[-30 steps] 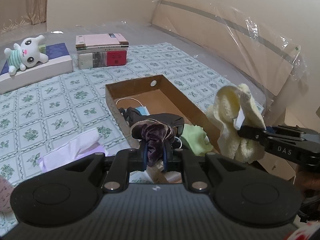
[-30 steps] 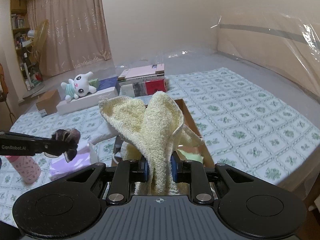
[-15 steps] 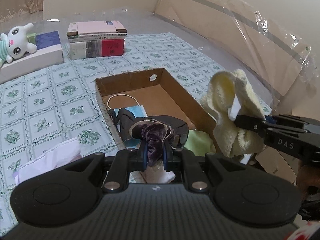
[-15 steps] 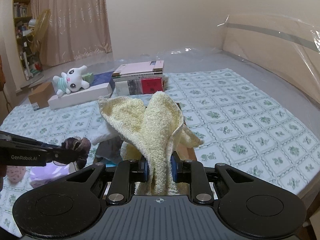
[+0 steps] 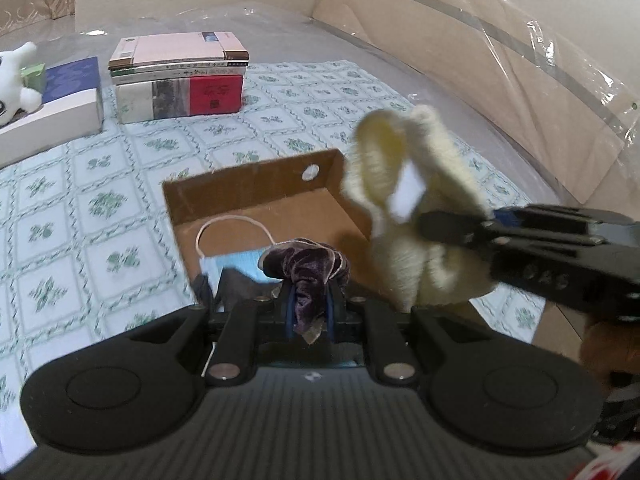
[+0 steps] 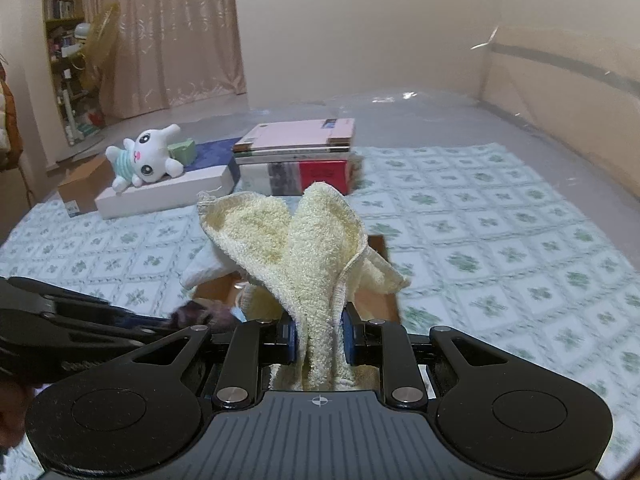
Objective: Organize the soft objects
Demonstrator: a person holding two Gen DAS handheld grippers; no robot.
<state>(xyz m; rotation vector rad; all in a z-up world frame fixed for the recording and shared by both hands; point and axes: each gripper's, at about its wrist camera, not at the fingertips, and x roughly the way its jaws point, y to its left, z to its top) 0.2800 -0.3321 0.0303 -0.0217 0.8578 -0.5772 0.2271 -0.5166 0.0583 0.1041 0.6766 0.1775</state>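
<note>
My left gripper point(image 5: 307, 307) is shut on a dark purple velvet scrunchie point(image 5: 304, 268), which hangs over the near half of an open cardboard box point(image 5: 248, 182). Inside the box lie a blue face mask point(image 5: 236, 262) with a white ear loop and a dark cloth point(image 5: 236, 286). My right gripper point(image 6: 319, 338) is shut on a pale yellow terry towel point(image 6: 304, 248); in the left wrist view it comes in from the right, with the towel point(image 5: 408, 216) over the box's right wall. The left gripper point(image 6: 176, 318) with the scrunchie shows at lower left of the right wrist view.
A stack of books point(image 5: 180, 76) stands beyond the box on the green-patterned sheet point(image 5: 80, 208). A white plush toy point(image 6: 144, 158) lies on a flat white box point(image 6: 168, 192) at the back left. A plastic-wrapped headboard point(image 5: 500, 64) runs along the right side.
Both grippers have moved forward and lower toward the cardboard box, which now looms larger. The scrunchie and towel stay gripped. The purple cloth at lower left has dropped out of view.
</note>
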